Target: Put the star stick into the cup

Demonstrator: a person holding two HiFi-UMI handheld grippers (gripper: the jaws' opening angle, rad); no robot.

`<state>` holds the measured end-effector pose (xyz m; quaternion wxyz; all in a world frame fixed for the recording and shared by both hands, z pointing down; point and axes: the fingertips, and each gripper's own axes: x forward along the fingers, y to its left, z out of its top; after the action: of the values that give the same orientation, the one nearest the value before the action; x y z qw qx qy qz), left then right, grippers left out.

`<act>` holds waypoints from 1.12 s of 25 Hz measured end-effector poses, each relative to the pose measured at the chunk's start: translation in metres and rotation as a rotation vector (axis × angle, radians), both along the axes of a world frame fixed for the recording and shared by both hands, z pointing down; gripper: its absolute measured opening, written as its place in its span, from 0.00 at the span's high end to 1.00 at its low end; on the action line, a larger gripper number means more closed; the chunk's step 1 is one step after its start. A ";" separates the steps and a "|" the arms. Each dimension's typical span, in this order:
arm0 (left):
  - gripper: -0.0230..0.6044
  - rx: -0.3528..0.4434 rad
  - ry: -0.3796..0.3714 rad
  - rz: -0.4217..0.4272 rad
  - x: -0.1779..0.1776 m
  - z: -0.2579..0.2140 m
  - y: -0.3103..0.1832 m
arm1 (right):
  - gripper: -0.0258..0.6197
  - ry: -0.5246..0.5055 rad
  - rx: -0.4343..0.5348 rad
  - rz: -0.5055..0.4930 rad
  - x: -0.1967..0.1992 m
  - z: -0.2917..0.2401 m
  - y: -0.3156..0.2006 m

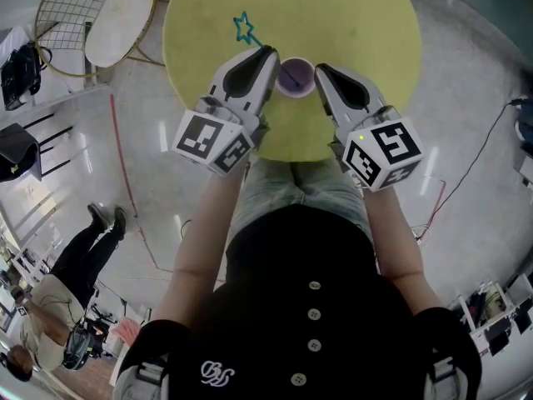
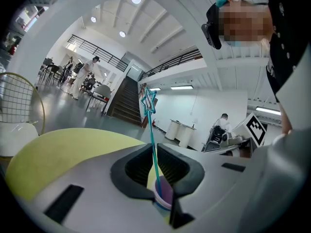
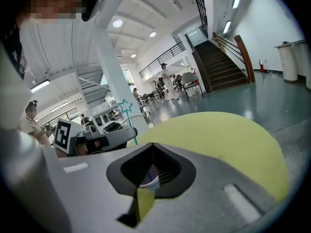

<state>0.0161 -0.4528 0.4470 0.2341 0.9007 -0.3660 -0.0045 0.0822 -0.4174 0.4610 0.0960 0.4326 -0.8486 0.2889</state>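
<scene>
A purple cup (image 1: 295, 76) stands near the front edge of the round yellow table (image 1: 358, 23). The teal star stick (image 1: 245, 28) leans up and away to the left, its star over the table. My left gripper (image 1: 266, 52) is shut on the stick's shaft, just left of the cup. In the left gripper view the star stick (image 2: 151, 130) runs up between the jaws of the left gripper (image 2: 154, 147), and its lower end meets the cup (image 2: 164, 196). My right gripper (image 1: 319, 69) sits shut at the cup's right side. Through the right gripper (image 3: 153, 146) the cup (image 3: 148, 177) shows just beyond.
A wire chair with a white cushion (image 1: 121, 15) stands left of the table. A person (image 1: 79, 252) stands on the floor at lower left. A thin cable (image 1: 475, 161) trails over the floor at right. Most of the tabletop behind the cup is bare.
</scene>
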 end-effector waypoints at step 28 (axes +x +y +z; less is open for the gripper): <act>0.78 -0.055 0.019 -0.070 -0.007 0.009 0.004 | 0.96 -0.022 0.013 0.015 0.004 -0.003 0.015</act>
<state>0.0088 -0.4487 0.4556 0.2619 0.8806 -0.3948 -0.0113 0.0864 -0.4021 0.4582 0.0816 0.4366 -0.8481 0.2889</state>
